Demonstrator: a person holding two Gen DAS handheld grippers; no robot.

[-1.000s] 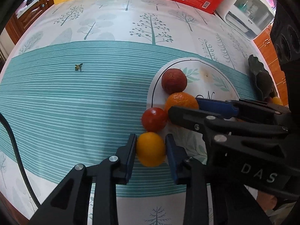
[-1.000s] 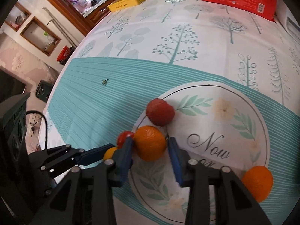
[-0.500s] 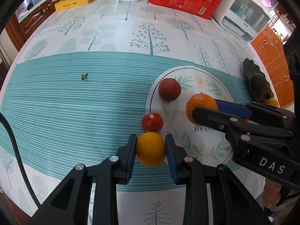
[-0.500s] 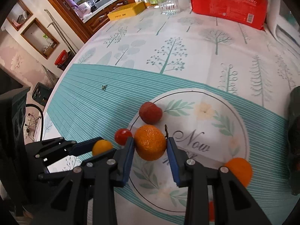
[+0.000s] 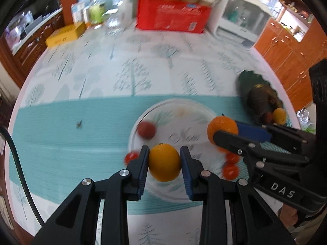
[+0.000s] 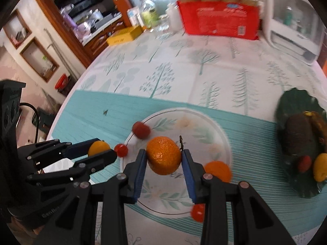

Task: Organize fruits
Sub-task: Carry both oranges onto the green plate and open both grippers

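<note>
Far left on the teal stripe of the tablecloth (image 6: 204,75) lies a small dark speck (image 6: 105,112), well apart from everything. Next along, the left gripper (image 5: 164,161) is clenched on a smooth yellow-orange fruit (image 5: 164,162), both blue pads pressed to its sides, the fruit held clear above the near edge of the printed circle (image 6: 216,130). Just beside it, a small red tomato (image 6: 121,150) rests at the circle's left rim, with a darker red fruit (image 6: 141,130) a little farther back on that rim. Centre now: the right gripper (image 6: 164,159) grasps a pebbly orange (image 6: 164,155), stem twig poking out by the right pad, lifted over the circle. Another orange (image 6: 218,170) sits near the right finger, and a tomato (image 6: 197,212) at the circle's near rim. Over on the right, a dark green dish (image 6: 296,102) carries a brown lump (image 6: 300,134), a small red fruit (image 6: 304,163) and a yellow fruit (image 6: 320,168). At the far edge stands a red box (image 6: 220,20).
</note>
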